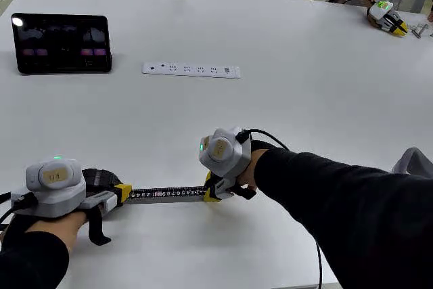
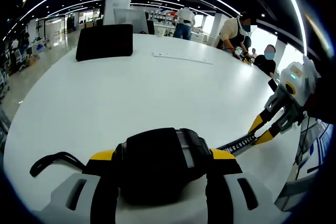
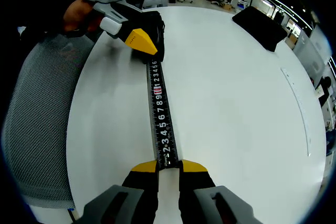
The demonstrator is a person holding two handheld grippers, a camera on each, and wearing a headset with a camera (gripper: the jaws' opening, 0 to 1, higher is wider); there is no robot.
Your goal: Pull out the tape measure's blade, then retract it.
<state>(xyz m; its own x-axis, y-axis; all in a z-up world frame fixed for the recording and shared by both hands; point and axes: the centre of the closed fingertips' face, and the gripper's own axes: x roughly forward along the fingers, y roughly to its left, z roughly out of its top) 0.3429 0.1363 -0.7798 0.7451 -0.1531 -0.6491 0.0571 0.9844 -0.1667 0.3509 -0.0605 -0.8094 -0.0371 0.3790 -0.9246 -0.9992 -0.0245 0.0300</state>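
Clad in black long sleeves (image 1: 338, 201), with pale grey rounded housings on the left gripper (image 1: 122, 193) at 8 o'clock and the right gripper (image 1: 212, 194) at 6 o'clock, both yellow-tipped, tan-labelled and green-lit, a thin black cable (image 1: 270, 137) running off the right one.

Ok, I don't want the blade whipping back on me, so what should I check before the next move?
1. Left gripper clamped on the tape measure case: ok, a jaw on each side of it.
2. Right gripper pinching the end of the blade: ok, the jaws are closed on it.
3. Blade straight and flat on the table between case and right gripper: ok, no kink or twist visible.
4. Clutter away from the blade's line: ok, the power strip and tablet lie far back.
5. Blade lock on the case released: cannot tell, the jaws hide it.
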